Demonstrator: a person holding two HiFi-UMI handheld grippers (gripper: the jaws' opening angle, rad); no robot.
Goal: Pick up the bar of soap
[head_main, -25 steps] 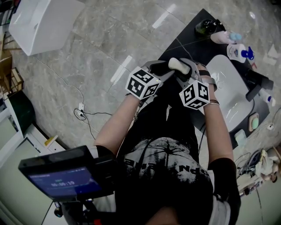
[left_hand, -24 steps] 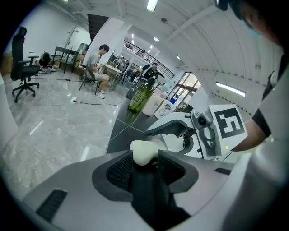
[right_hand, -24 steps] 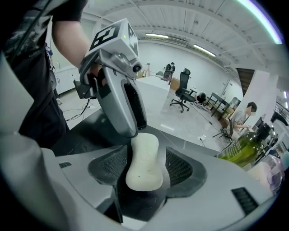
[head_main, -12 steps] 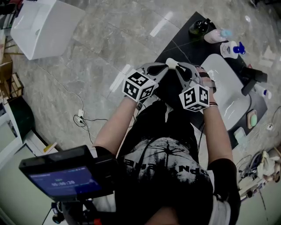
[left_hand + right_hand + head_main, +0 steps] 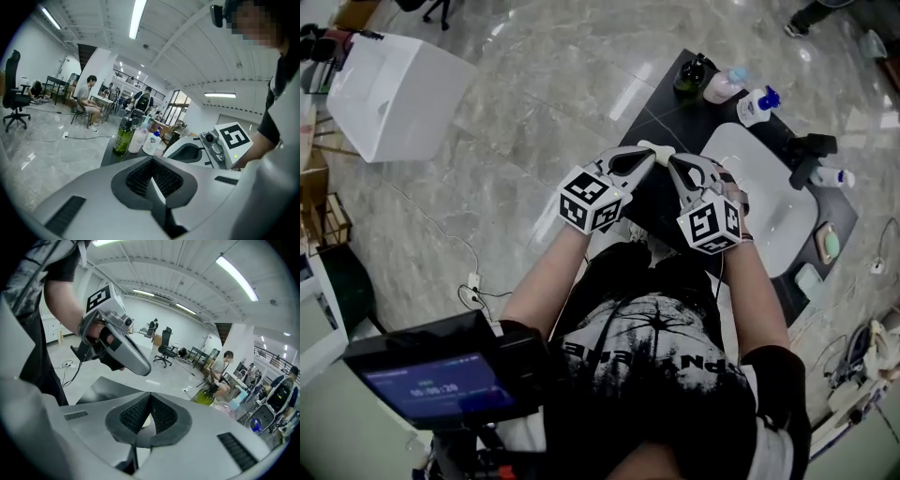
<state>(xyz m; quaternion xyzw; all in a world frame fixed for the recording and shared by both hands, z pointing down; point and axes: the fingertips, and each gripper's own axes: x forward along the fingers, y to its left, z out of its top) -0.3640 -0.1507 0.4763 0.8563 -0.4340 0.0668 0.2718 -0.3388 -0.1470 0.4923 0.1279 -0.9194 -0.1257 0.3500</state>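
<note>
My left gripper [image 5: 645, 153], held up before me, had just closed its jaws flat together on nothing. My right gripper [image 5: 675, 161], tip just beside the left's, had likewise just closed empty. The bar of soap [image 5: 831, 245] lay in its dish [image 5: 821, 232] right of the white basin [image 5: 769, 187], well apart from both.

Bar of soap [image 5: 829, 245]: pale green, rounded oblong, lying flat in a shallow light dish [image 5: 819, 231] on the dark worktop [image 5: 673, 114]. In the head view it sits at 3 o'clock from the frame's centre, just beside the white basin [image 5: 739, 157], at 4 o'clock from the basin's middle. Finer surface detail is too small to tell.
</note>
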